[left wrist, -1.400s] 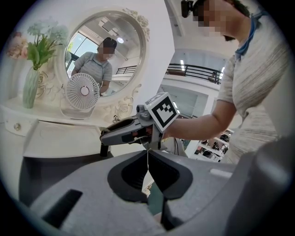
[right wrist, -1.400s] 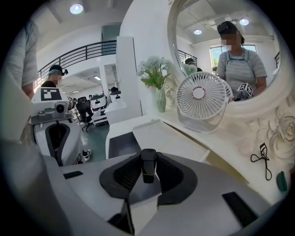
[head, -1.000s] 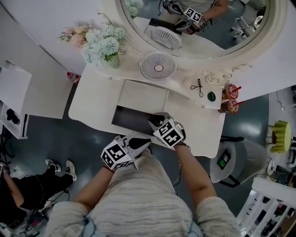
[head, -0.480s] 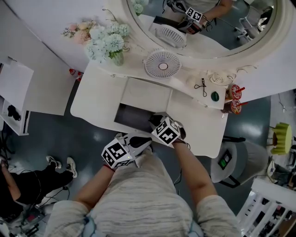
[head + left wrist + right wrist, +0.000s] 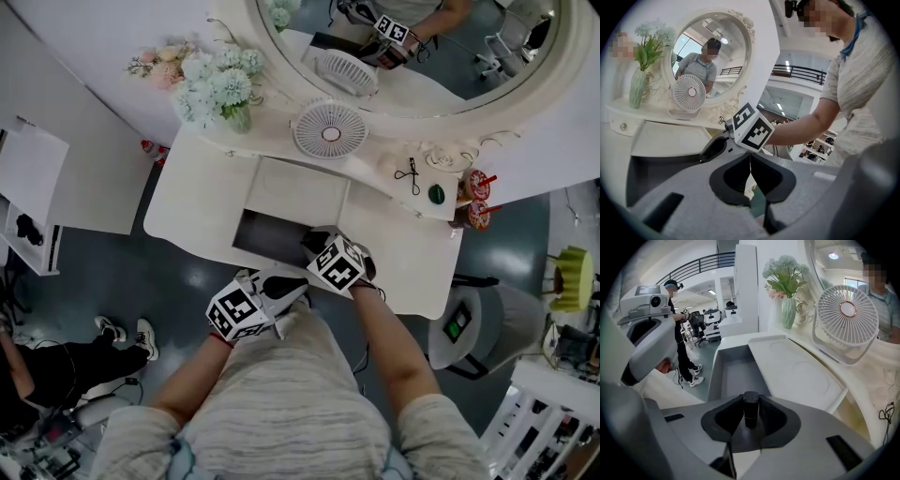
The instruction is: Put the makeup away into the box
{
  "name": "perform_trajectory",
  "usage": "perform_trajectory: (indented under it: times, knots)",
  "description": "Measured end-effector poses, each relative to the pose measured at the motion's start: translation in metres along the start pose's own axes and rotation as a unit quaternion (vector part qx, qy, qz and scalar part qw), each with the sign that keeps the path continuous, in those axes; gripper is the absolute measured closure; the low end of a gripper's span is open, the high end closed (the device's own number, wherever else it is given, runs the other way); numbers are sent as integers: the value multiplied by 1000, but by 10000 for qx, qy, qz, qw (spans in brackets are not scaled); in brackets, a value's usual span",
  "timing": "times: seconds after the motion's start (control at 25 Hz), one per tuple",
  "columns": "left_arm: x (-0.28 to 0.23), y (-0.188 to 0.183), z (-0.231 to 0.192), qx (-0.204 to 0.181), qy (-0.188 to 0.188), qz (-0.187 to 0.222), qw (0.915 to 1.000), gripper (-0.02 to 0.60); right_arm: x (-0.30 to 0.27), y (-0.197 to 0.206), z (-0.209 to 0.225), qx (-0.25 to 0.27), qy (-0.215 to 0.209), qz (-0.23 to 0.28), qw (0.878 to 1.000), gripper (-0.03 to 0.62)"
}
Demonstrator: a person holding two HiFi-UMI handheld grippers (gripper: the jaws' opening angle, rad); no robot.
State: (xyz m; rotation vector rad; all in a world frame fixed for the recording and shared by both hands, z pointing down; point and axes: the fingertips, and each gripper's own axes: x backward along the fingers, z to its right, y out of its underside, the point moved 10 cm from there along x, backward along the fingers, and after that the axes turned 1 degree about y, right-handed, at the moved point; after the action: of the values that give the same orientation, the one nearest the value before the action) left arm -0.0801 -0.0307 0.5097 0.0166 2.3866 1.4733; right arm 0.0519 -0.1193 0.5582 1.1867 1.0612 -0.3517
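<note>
A white dressing table (image 5: 202, 202) has a built-in box (image 5: 267, 236) with a dark inside, its lid (image 5: 300, 192) raised behind it. My right gripper (image 5: 315, 247) hangs over the box's right end, pointing steeply down. In the right gripper view it (image 5: 751, 405) is shut on a small black makeup tube (image 5: 751, 409), which stands upright between the pads above the grey box floor (image 5: 737, 373). My left gripper (image 5: 286, 287) waits at the table's front edge, nearly level. Seen in its own view, its (image 5: 750, 166) jaws meet with nothing between them.
A small white fan (image 5: 330, 129) and a vase of flowers (image 5: 217, 86) stand at the back under the round mirror (image 5: 422, 56). An eyelash curler (image 5: 408, 175), a green item (image 5: 429, 194) and red-topped cups (image 5: 472, 187) sit at the right. A stool (image 5: 469, 323) stands beside the table.
My right gripper has sunk a little toward the open box, still holding the black tube. The left gripper has stayed where it was.
</note>
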Motion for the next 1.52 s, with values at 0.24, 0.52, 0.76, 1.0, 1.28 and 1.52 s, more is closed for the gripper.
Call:
perform_trajectory:
  times: [0.24, 0.52, 0.76, 1.0, 1.28, 1.52]
  knots:
    - [1, 0, 1, -15, 0, 10, 10000, 568, 1, 2, -1, -126, -52, 136, 9998, 476]
    - [2, 1, 5, -37, 10, 2, 10000, 568, 4, 3, -4, -221, -50, 281, 9993, 441]
    - [2, 0, 6, -54, 13, -6, 10000, 568, 15, 1, -6, -280, 9, 459, 9986, 441]
    - [0, 0, 8, -87, 39, -27, 10000, 568, 28, 5, -10, -611, 100, 680, 9958, 441]
    - [-1, -2, 9, -133, 37, -47, 9999, 568, 44, 13, -16, -881, 200, 923, 9916, 441]
    - [-4, -3, 13, -156, 42, -51, 9999, 568, 57, 21, -19, -1036, 283, 1039, 9888, 441]
